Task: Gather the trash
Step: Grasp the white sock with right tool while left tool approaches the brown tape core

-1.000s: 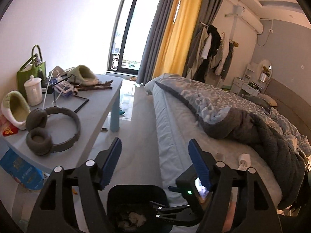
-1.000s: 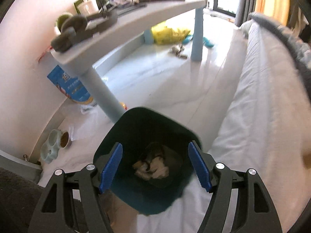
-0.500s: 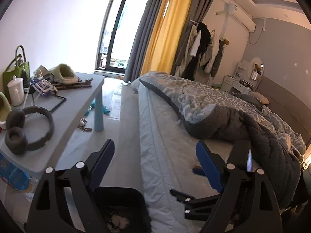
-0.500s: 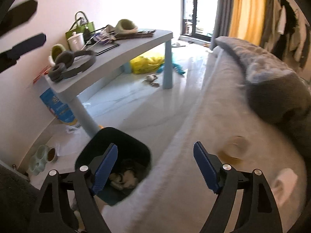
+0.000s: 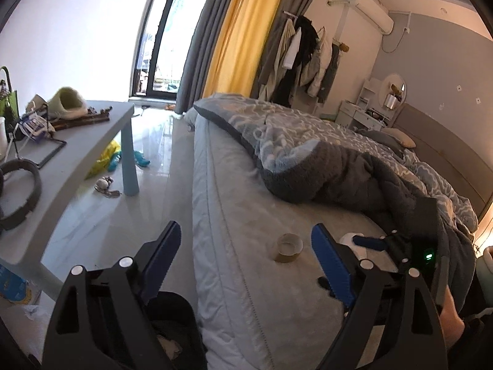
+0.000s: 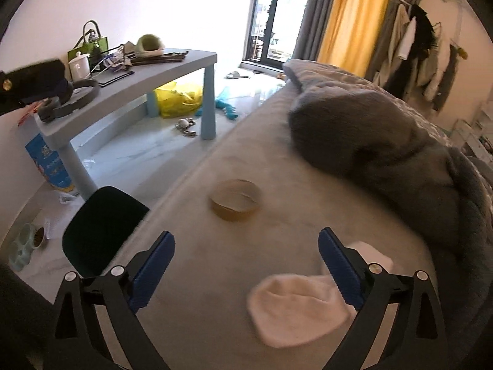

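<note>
A brownish tape roll (image 6: 235,200) lies on the bare mattress (image 6: 197,277), just ahead of my right gripper (image 6: 246,243). Its jaws are opening, with nothing between them. A white sock (image 6: 292,305) lies on the mattress below its right finger. The black trash bin (image 6: 101,225) stands on the floor against the bed's side, left of the gripper. My left gripper (image 5: 246,246) is open and empty over the bed's edge, with the bin (image 5: 175,317) under its left finger and the tape roll (image 5: 289,248) ahead. A blue finger (image 5: 368,242) of the right gripper shows beyond.
A grey quilt (image 6: 385,154) is heaped on the bed behind the roll. A low blue table (image 6: 129,86) carries headphones, a bag and clutter. On the floor are a yellow bag (image 6: 178,98), a blue packet (image 6: 46,163) and pet bowls (image 6: 27,240).
Both views have swung from the bin toward the bed. The right gripper left the bin and now hangs over the mattress with the roll and sock. Both jaws stand wider.
</note>
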Motion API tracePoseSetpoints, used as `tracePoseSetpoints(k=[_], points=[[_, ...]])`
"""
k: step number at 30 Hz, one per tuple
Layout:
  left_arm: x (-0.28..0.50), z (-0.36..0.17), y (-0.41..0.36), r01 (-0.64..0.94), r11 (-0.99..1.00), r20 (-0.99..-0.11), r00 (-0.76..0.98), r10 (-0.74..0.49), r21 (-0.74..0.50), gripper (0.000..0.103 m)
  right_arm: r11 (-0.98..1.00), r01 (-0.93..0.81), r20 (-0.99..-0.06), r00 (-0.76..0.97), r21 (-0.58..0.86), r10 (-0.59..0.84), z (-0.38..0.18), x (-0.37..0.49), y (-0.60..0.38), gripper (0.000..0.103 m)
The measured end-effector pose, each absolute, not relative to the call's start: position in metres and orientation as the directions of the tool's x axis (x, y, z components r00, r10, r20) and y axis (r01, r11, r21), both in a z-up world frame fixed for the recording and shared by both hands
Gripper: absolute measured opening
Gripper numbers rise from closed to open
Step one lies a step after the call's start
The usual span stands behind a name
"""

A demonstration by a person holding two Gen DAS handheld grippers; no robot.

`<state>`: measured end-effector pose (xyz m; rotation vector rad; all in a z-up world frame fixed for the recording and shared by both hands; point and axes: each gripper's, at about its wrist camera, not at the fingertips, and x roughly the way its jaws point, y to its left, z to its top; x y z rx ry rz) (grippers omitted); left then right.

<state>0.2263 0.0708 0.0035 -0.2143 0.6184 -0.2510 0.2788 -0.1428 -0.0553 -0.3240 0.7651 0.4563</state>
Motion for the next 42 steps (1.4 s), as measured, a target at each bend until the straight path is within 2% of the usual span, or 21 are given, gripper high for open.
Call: tracePoseSetpoints(k=[9,19,29,32,34,42], points=[[0.244,-0.021,0.043,0.182,0.954,-0.6,0.745,-0.293,-0.24,0.088,0.888,-0.437,-0.727,0.655,-0.144,0.205,-0.073,0.289,-0.188,0.098],[0.258,-0.047,0.017,0.216,0.955,-0.651,0.699,-0.297,-0.203,0.088,0.929,-0.361,-0.764,0.621,-0.08,0.176,-0.105,0.313,-0.231,0.098],[0.282,-0.073,0.007,0.226,0.956,-0.702,0.649,-0.292,-0.188,0.088,0.95,-0.31,-0.791,0.589,-0.028,0.168,-0.122,0.34,-0.234,0.097],[0.288,-0.079,0.003,0.241,0.955,-0.715,0.636,-0.29,-0.173,0.088,0.953,-0.302,-0.802,0.568,0.009,0.187,-0.125,0.347,-0.238,0.089],[0.291,-0.083,-0.001,0.254,0.953,-0.719,0.629,-0.295,-0.168,0.088,0.956,-0.289,-0.807,0.555,0.039,0.201,-0.126,0.354,-0.24,0.077],[0.304,-0.093,-0.017,0.294,0.939,-0.727,0.604,-0.327,-0.178,0.087,0.957,-0.249,-0.803,0.535,0.147,0.263,-0.126,0.361,-0.259,0.057]])
